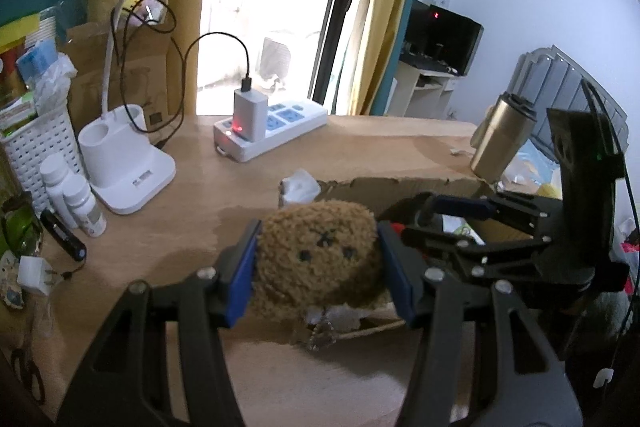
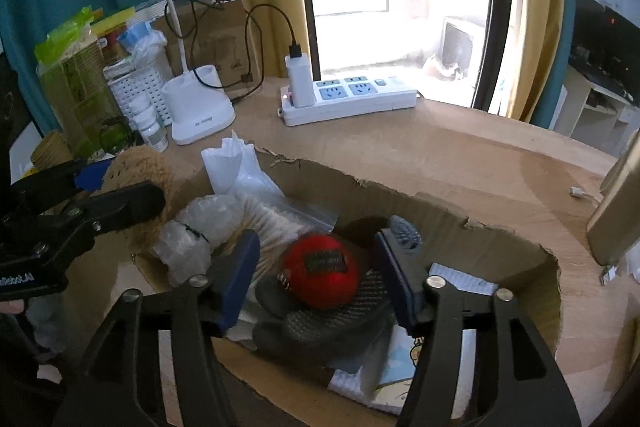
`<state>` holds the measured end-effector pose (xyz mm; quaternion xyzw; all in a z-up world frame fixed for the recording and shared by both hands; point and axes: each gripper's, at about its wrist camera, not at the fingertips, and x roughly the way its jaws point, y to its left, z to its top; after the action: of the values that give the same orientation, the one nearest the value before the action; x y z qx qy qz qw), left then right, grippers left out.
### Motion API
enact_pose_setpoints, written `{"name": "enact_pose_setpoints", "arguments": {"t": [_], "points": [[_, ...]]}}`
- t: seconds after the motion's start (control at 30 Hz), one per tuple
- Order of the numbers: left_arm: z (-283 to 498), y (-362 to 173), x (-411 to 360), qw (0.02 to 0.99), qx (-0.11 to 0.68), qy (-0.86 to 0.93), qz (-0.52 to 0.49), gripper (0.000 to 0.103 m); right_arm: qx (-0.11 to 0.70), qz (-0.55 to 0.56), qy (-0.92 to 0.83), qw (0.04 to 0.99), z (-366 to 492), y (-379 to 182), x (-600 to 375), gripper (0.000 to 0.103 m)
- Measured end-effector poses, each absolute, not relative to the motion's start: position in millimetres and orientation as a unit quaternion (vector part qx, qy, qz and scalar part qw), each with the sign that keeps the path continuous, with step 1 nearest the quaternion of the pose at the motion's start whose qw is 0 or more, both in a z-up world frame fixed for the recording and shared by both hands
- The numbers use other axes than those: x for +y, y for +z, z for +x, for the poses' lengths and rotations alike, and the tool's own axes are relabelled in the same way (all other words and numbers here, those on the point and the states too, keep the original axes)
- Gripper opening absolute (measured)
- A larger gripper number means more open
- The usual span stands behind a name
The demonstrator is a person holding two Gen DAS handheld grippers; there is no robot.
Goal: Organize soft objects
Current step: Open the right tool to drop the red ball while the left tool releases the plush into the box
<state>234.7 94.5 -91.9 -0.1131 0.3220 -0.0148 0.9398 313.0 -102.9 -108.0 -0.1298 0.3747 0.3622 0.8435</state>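
Between left fingers [image 1: 244, 263]: brown plush [image 1: 316, 255].

Left wrist view: low over desk [image 1: 360, 147], faces window, close on brown plush [image 1: 318, 257]; right wrist view: higher, tilted down into cardboard box [image 2: 440, 199], also toward window; both share power strip [image 1: 276, 133], lamp base [image 1: 128, 163], box edge, plush.
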Motion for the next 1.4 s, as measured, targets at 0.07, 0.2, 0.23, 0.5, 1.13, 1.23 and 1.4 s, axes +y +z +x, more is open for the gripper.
{"name": "enact_pose_setpoints", "arguments": {"t": [0.07,0.2,0.23,0.5,1.13,1.23,1.4], "points": [[236.0,-92.2,93.3,0.940,0.322,-0.016,-0.113,0.058,0.374,-0.125,0.358,0.846,313.8,-106.8,-106.8,0.064],[237.5,-92.5,89.6,0.940,0.322,-0.019,-0.112,0.058,0.370,-0.118,0.350,0.852,313.7,-102.6,-116.8,0.064],[237.4,-92.3,88.6,0.940,0.322,-0.020,-0.112,0.058,0.369,-0.116,0.348,0.854,312.9,-101.4,-120.0,0.064],[237.3,-88.3,66.4,0.941,0.321,-0.032,-0.103,0.058,0.358,-0.104,0.336,0.865,305.8,-91.8,-150.5,0.064],[264.1,-88.4,-17.5,0.933,0.348,-0.064,-0.061,0.058,0.351,-0.046,0.311,0.882,308.3,-93.3,-242.8,0.064],[268.2,-91.9,-26.6,0.931,0.354,-0.067,-0.057,0.059,0.349,-0.040,0.308,0.884,310.1,-93.9,-252.1,0.064],[277.7,-98.1,-33.8,0.927,0.364,-0.067,-0.065,0.059,0.349,-0.033,0.302,0.886,313.0,-95.6,-264.4,0.064]]}}
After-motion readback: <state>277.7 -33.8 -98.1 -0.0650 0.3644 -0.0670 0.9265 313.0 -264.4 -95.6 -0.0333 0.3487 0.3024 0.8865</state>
